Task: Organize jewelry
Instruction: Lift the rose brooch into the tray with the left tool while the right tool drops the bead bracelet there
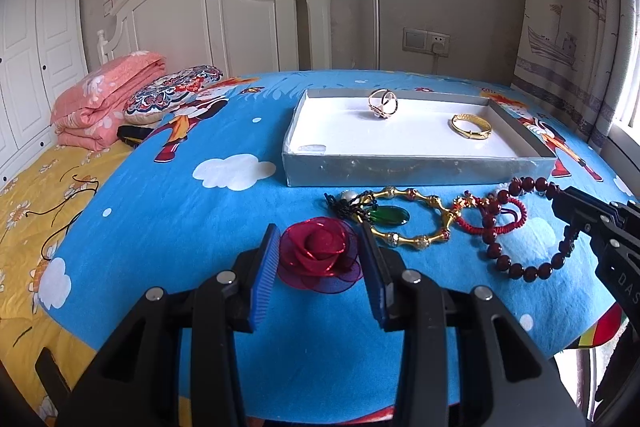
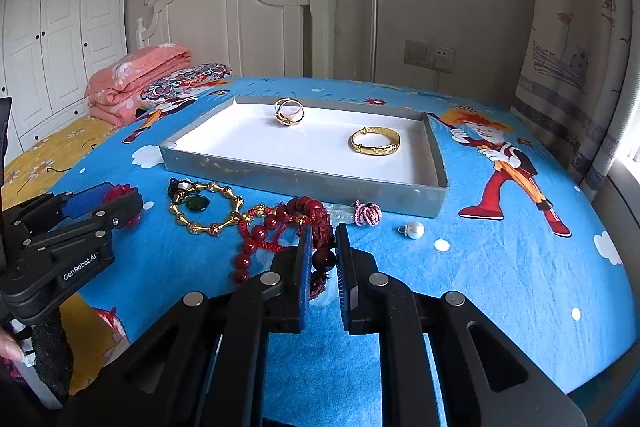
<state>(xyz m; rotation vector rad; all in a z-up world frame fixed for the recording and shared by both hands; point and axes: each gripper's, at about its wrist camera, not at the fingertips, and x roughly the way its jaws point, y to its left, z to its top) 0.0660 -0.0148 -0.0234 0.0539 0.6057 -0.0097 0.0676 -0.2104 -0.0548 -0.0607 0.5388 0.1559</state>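
Silver-grey tray (image 2: pixel 304 183) is the anchor here: gold bangle (image 2: pixel 375 143) and rings (image 2: pixel 289 113) sit inside it. Just in front of it, the right gripper (image 2: pixel 320 255) is clamped narrow on the dark red bead bracelet (image 2: pixel 308 211), and the left gripper (image 1: pixel 320 259) pinches the red fabric rose (image 1: pixel 320 253).

Glossy gold metal bangle (image 2: pixel 375 145), sheer gauzy fabric rose (image 1: pixel 319 253), polished dark-red beads (image 1: pixel 520 269), matt cloth cover (image 1: pixel 200 227).
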